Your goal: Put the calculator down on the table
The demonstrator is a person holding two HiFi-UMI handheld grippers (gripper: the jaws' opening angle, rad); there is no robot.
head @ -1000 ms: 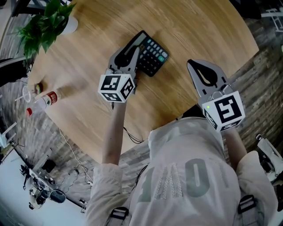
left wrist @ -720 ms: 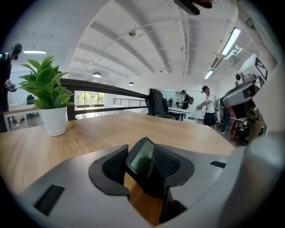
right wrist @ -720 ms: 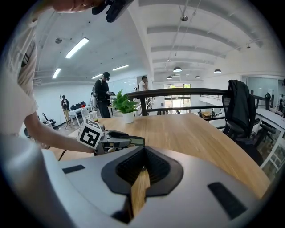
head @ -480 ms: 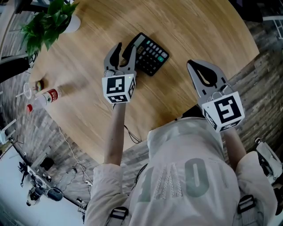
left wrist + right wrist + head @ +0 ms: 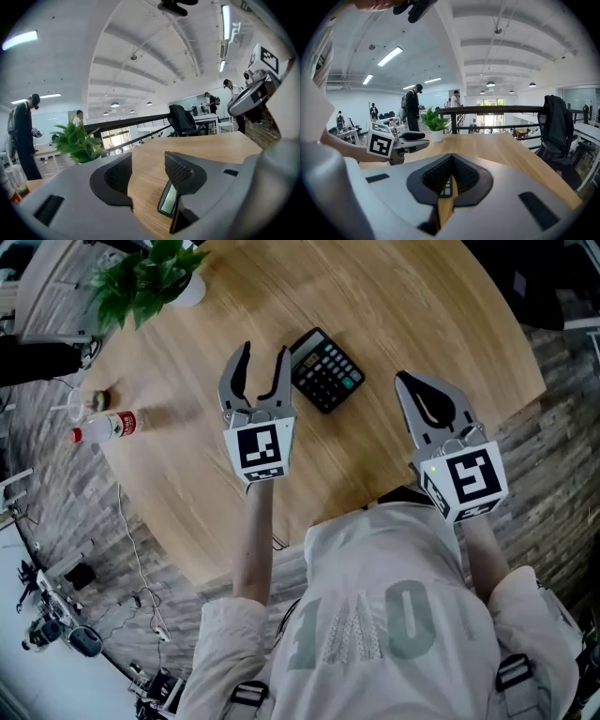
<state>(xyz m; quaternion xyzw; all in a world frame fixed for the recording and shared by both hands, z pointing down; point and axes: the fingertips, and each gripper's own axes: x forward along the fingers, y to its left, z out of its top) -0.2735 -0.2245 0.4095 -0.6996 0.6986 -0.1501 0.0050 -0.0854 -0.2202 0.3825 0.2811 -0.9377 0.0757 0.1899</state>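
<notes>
Both tongs are off the calculator [image 5: 326, 369]. It's lying flat on the round wooden table [image 5: 403, 306], keys up, with nothing touching it. It sits just past the left tongs [image 5: 262, 352], off to the side of their right-hand jaw tip, so it ends up ahead of the gap between the two tools.

The left tongs have just been opening and their jaws stand wide apart. There's only bare wood between them. From the camera riding on them you can see an edge of the calculator [image 5: 167, 200] peeking out low beside the right jaw, but not between the pads.

The right tongs [image 5: 403, 381] have their jaws brought together at the tips, not clamped on anything. They're holding nothing and hang near the table edge closest to the person. The calculator is ahead of them and over to their left, well apart. Their own camera catches a sliver of keys through the little hollow behind the closed tips.

Further out, a potted plant [image 5: 145, 282] in a white pot sits beyond the left tongs and off to their left. A bottle with a red label [image 5: 108, 427] is way out left by the table's rim. Both gripper views show an open office behind, with a few people standing around and a chair with a dark jacket [image 5: 555, 126] over it to the right.
</notes>
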